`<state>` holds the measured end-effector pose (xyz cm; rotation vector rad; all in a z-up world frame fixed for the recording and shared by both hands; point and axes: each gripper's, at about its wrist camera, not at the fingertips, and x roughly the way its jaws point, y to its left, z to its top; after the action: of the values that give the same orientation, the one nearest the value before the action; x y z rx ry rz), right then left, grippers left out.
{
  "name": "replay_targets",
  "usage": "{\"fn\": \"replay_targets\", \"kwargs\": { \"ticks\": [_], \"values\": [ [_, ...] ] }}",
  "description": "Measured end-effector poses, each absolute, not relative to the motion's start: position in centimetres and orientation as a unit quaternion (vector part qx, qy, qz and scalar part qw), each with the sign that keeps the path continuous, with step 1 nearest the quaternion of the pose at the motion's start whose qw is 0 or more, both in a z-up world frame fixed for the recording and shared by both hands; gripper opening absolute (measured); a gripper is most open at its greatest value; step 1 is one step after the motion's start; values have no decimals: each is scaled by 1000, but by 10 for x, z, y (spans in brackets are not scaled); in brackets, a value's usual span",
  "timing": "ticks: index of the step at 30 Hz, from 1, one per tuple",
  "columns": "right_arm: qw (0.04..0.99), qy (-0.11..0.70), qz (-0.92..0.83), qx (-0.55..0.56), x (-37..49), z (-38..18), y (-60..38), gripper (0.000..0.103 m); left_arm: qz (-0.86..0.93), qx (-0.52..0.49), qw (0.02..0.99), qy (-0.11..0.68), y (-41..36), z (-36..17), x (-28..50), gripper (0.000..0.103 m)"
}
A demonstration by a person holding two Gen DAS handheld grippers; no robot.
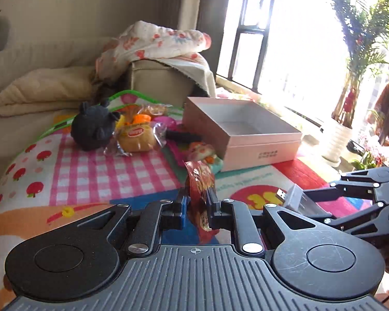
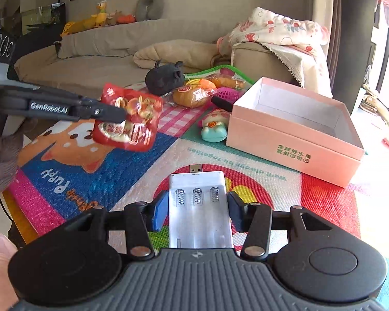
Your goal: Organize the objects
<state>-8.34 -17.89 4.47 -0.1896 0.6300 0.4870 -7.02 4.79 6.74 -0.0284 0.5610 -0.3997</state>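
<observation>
My left gripper (image 1: 197, 202) is shut on a red snack packet (image 1: 199, 181) and holds it above the colourful play mat; the packet also shows in the right wrist view (image 2: 128, 119). My right gripper (image 2: 197, 208) is shut on a white battery case with a USB plug (image 2: 198, 207), held over the mat; it appears in the left wrist view (image 1: 294, 197). An open, empty pink box (image 2: 295, 140) stands on the mat ahead, also in the left wrist view (image 1: 246, 132).
Beyond the box lie a black plush toy (image 1: 92, 128), wrapped buns (image 1: 137, 134), a pink mesh item (image 2: 227, 93), a black stick (image 2: 221, 103) and a small mushroom toy (image 2: 215, 125). A beige sofa with blankets (image 2: 116, 51) stands behind. A potted palm (image 1: 350, 77) stands by the window.
</observation>
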Motion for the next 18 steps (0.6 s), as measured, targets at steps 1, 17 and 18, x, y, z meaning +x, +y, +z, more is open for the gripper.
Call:
{"fn": "replay_targets", "kwargs": {
  "ticks": [1, 17, 18],
  "values": [
    [921, 300, 233, -87, -86, 48, -185, 48, -205, -14, 940, 271, 43, 72, -72, 16],
    [944, 288, 155, -33, -81, 59, -236, 48, -265, -31, 945, 187, 7, 123, 3, 12],
    [942, 296, 153, -30, -76, 54, -234, 48, -256, -21, 945, 203, 13, 114, -1, 12]
  ]
}}
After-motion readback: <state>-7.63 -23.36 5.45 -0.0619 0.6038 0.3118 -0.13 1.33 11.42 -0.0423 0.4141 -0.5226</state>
